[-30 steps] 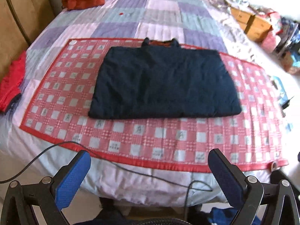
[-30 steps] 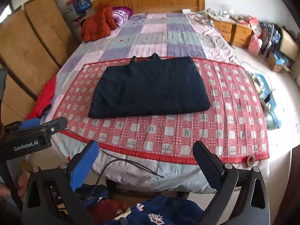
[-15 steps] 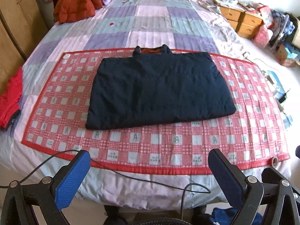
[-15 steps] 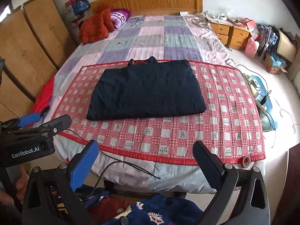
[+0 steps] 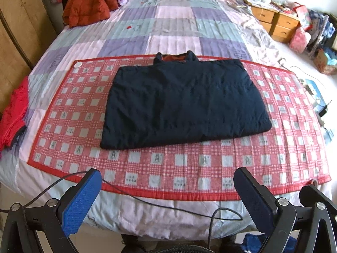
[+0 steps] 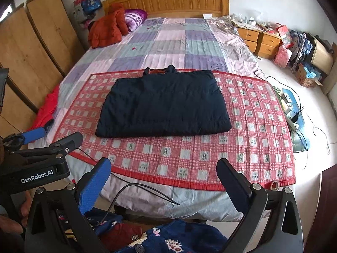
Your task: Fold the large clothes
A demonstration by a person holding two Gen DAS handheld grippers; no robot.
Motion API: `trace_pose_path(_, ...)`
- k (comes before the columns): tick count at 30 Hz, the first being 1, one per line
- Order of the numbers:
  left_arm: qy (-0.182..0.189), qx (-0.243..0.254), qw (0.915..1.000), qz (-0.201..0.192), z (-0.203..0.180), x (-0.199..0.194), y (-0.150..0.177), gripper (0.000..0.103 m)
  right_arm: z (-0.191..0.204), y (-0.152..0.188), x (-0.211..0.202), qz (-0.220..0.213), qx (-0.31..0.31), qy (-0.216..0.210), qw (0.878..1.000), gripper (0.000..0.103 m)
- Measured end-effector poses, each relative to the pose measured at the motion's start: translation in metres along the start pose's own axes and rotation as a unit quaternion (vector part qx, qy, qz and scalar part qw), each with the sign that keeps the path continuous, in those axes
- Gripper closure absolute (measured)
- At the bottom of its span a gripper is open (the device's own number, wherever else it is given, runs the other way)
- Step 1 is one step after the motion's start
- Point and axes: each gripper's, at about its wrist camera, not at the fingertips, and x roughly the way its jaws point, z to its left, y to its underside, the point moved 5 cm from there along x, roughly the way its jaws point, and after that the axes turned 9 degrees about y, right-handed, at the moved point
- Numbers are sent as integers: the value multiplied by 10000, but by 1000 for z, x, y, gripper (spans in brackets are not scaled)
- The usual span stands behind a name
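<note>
both grippers backing off from a folded jacket

over the last second both wrist views have widened: the headboard and more of the quilt now show, and the dark navy jacket (image 5: 185,103) looks smaller and farther off. so both tools have pulled back from the bed toward its foot. the jacket itself has not shifted; it lies as a flat, roughly rectangular bundle in the middle of the red checked mat (image 5: 189,168), collar with its orange lining pointing toward the headboard (image 6: 174,2).

the left gripper (image 5: 168,191) hangs past the foot edge of the bed (image 5: 168,25), jaws wide apart and holding nothing. the right gripper (image 6: 164,181) is the same: jaws spread, empty, well clear of the mat. a black cable (image 5: 147,202) trails over the quilt edge just ahead of both.

my reading is that this garment is finished, sleeves tucked in and hem brought up, and the retreat marks the end of the fold. a heap of knitwear (image 6: 160,238) sits low in the right view under that tool, and a red garment (image 5: 12,113) hangs at the bed's left side; either could be next, though i cannot tell which.
</note>
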Motion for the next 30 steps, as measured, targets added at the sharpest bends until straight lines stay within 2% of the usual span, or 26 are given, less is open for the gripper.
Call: trace_pose_path(30,88,-106,9996,231,8,12,4,0,3,-4,7,41,-31,79,10000,1)
